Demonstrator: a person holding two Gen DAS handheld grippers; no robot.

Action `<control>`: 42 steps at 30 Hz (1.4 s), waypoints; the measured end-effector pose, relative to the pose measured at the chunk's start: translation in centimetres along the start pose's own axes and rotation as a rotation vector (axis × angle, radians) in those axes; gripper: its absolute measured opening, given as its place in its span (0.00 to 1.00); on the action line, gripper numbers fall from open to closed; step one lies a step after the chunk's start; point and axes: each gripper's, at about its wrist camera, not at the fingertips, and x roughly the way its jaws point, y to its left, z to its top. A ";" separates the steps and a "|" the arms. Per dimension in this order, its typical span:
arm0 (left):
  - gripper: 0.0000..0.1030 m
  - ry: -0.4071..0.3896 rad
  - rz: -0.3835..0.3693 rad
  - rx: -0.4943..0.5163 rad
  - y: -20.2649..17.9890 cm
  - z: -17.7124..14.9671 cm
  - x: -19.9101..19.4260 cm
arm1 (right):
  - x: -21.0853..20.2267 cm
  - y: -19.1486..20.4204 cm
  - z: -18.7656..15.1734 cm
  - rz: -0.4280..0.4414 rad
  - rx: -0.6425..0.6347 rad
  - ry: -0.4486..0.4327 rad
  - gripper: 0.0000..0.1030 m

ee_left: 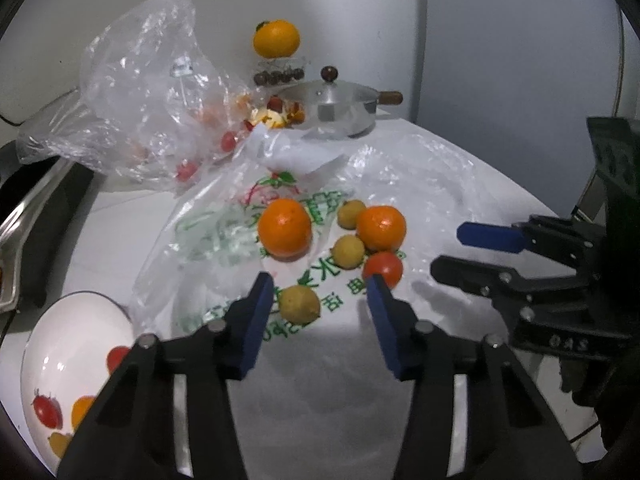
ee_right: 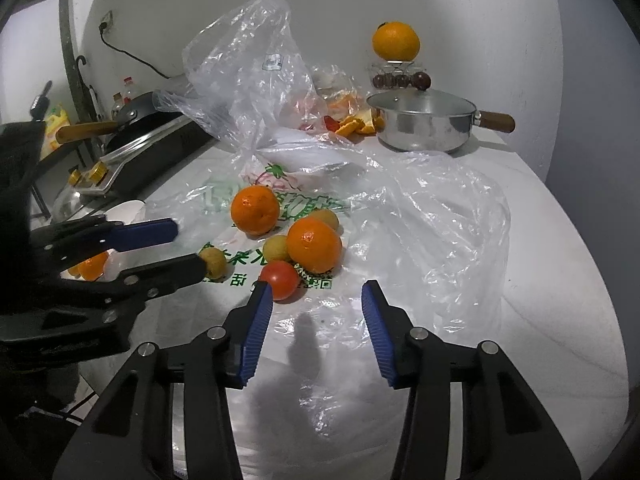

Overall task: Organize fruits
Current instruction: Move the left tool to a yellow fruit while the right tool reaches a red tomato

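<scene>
Left hand-held gripper (ee_left: 320,292) is hovering, jaws apart, around a small yellow fruit (ee_left: 299,303); right hand-held gripper (ee_right: 316,300), also spread, is hanging near the tomato (ee_right: 281,279) on the bench (ee_right: 560,260).

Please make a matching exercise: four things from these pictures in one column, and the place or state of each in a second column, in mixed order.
1. left tool
2. white bowl
3. steel pot
4. large orange

A. at the back, lid on
B. on top of a glass jar
C. open around a small yellow fruit
D. holds a few fruits

Pairs: 1-C, 2-D, 3-A, 4-B
</scene>
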 end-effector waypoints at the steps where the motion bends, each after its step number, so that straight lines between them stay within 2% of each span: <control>1: 0.45 0.006 0.001 -0.001 0.1 0.1 0.3 | 0.1 0.0 0.0 0.002 0.001 0.002 0.48; 15: 0.39 0.070 -0.013 -0.005 0.9 -0.5 2.6 | 1.6 1.3 0.6 0.037 -0.010 0.026 0.46; 17: 0.38 0.078 -0.021 -0.004 1.0 -0.4 2.8 | 2.0 1.7 0.6 0.041 -0.017 0.035 0.41; 19: 0.37 0.095 -0.026 -0.009 1.1 -0.4 3.2 | 2.4 1.9 0.6 0.042 -0.022 0.043 0.41; 23: 0.30 0.118 -0.037 -0.028 1.4 -0.4 3.5 | 3.0 2.2 0.6 0.045 -0.022 0.055 0.41; 33: 0.27 0.106 -0.054 -0.014 1.2 -0.4 3.3 | 4.0 2.5 1.0 0.025 -0.026 0.088 0.40; 35: 0.27 0.105 -0.055 -0.016 1.2 -0.4 3.2 | 4.2 2.6 1.0 0.019 -0.030 0.096 0.35; 42: 0.27 0.087 -0.064 -0.017 1.3 -0.4 2.6 | 4.6 2.9 0.9 0.003 -0.047 0.108 0.30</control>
